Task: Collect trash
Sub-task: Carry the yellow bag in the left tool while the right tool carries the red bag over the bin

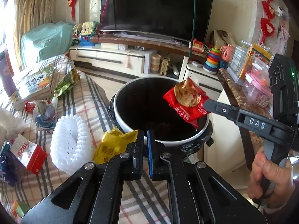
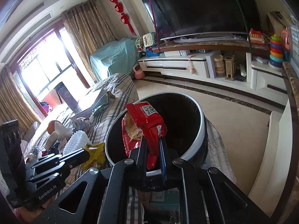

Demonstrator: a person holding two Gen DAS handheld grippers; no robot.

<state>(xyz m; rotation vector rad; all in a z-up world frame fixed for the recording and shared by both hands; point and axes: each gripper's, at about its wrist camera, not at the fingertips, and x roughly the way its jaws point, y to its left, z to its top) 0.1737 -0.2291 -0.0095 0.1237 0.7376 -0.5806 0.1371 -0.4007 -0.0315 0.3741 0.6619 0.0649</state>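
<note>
I see my right gripper (image 2: 152, 140) clamped on a red packet (image 2: 143, 123), which it holds over the open mouth of the bin (image 2: 200, 119) at frame centre in the right wrist view. In the left wrist view the same packet (image 1: 186, 100) hangs at centre right, over the bin's (image 1: 119, 110) dark interior, with a hand (image 1: 271, 175) gripping the handle at lower right.

My left gripper (image 1: 145, 136) shows its jaws drawn nearly together at lower centre, just short of the bin rim. A yellow wrapper (image 1: 114, 145) sits against the outer left finger; I cannot tell whether any of it is pinched.

On the plaid cover (image 1: 89, 100) at left lie a white foam net (image 1: 69, 145), a red-and-white pouch (image 1: 28, 151), crumpled paper (image 1: 44, 113) and a green wrapper (image 1: 65, 84).
</note>
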